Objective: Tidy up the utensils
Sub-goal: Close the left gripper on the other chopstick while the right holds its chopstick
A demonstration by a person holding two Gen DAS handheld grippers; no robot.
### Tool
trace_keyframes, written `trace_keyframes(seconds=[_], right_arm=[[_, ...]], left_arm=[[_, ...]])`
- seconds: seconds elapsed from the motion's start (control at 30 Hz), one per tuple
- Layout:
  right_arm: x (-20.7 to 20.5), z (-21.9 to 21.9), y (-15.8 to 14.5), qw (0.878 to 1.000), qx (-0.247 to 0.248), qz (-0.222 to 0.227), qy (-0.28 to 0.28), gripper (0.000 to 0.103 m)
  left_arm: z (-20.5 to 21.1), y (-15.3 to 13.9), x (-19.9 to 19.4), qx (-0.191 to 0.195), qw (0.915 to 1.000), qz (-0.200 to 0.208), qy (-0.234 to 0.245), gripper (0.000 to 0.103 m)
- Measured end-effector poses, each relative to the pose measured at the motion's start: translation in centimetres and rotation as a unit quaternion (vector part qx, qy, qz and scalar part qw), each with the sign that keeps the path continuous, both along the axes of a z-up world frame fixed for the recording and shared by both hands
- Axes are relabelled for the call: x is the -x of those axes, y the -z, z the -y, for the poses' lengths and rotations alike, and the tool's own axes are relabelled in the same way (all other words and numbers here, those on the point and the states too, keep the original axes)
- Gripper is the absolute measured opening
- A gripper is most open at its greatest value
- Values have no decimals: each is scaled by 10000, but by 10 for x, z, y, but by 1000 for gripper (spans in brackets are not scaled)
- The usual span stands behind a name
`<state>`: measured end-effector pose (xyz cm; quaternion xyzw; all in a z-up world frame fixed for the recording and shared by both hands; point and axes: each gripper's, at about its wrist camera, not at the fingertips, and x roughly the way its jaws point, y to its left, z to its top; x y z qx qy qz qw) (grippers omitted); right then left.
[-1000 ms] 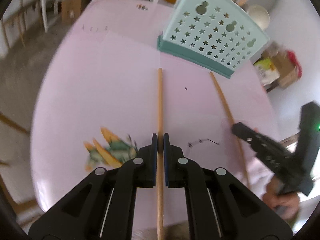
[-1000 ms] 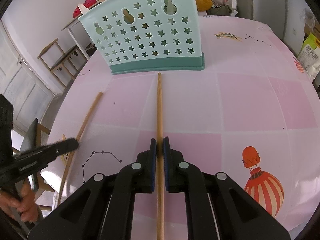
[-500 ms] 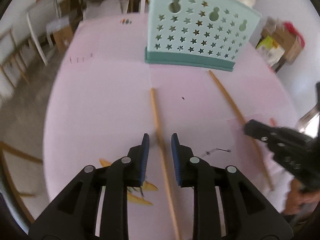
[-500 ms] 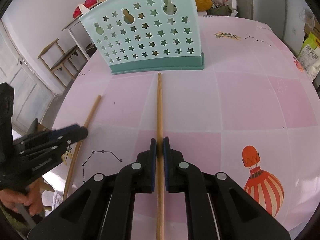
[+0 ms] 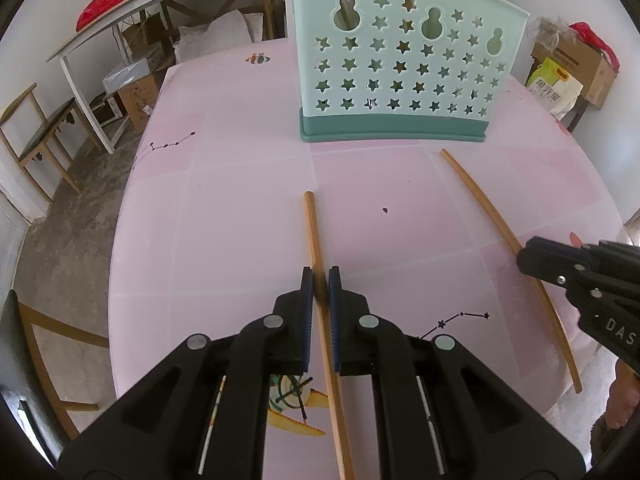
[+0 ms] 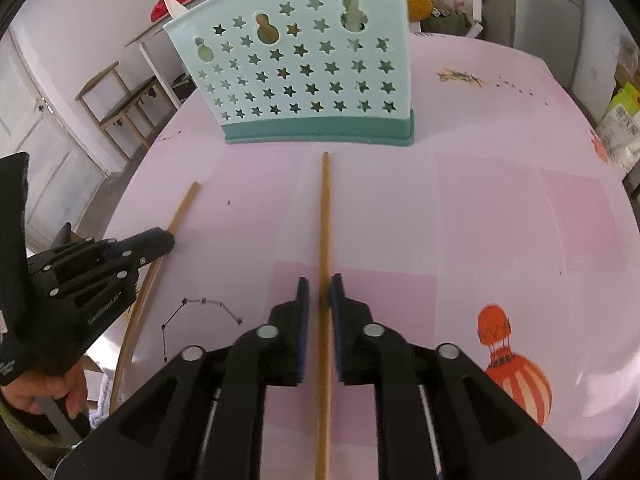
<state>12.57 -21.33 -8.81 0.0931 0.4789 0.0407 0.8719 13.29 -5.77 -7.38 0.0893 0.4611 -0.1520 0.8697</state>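
Note:
Two long wooden chopsticks lie on the pink table. In the left wrist view, one chopstick [image 5: 314,236] runs between the slightly parted jaws of my left gripper [image 5: 319,280], which does not clamp it. The other chopstick [image 5: 492,216] lies to the right, under my right gripper [image 5: 532,258]. In the right wrist view, that second chopstick [image 6: 325,216] runs between the slightly parted jaws of my right gripper [image 6: 319,288]. My left gripper [image 6: 160,240] shows at the left over the first chopstick [image 6: 182,212]. The mint star-holed utensil holder [image 5: 400,76] stands upright beyond both; it also shows in the right wrist view [image 6: 296,76].
The pink tablecloth [image 5: 240,200] has printed stars and a balloon [image 6: 508,356]. Wooden chairs [image 5: 36,128], a white bench and cardboard boxes [image 5: 576,60] stand around the table. The table edge is close on the left.
Both grippers have let go: the left jaws opened first and the left chopstick now lies skewed on the table; the right jaws have parted a little. The left gripper has lifted and pulled back.

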Motion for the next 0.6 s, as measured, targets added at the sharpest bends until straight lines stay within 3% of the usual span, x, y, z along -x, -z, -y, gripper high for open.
trace_keyframes(seconds=[0.27,0.33,0.6], right_arm=[[-16,-9,1,9994,309,120,-47,15],[-16,-10,1,9993,360,120,-15,9],[-12,-5,3,9997,244,91,32,7]], left_arm=[[3,1,0,-38,10000,35,-7,6],[4,2,0,-31,10000,29,-12,6],[4,2,0,-38,10000,28,-16,6]])
